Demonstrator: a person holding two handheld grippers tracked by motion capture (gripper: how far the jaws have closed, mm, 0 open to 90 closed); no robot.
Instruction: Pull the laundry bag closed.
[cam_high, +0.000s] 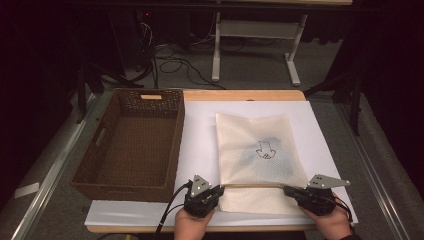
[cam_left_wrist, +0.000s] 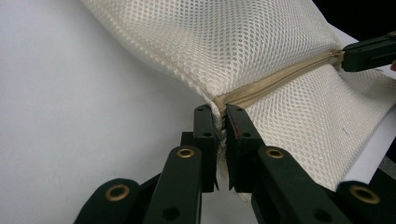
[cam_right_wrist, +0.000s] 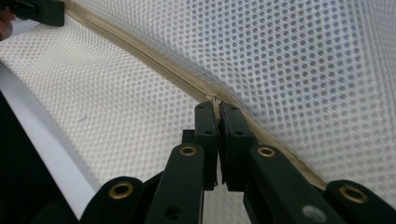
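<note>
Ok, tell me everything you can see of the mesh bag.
The mesh bag is cream netting, flat on the white sheet right of the wicker basket, with something printed with a dark drawing inside. A tan zipper crosses its near end. The left gripper pinches the zipper's end at the bag's edge; the right gripper grips the zipper pull.

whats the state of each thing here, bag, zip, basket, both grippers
mesh bag: flat on the white sheet, something dark inside
zip: runs along the bag's near edge, stretched between the two grippers; open or closed cannot be told
basket: upright, empty, left of the bag
left gripper: jaws shut on the zip's end
right gripper: jaws shut on the zip pull
</note>
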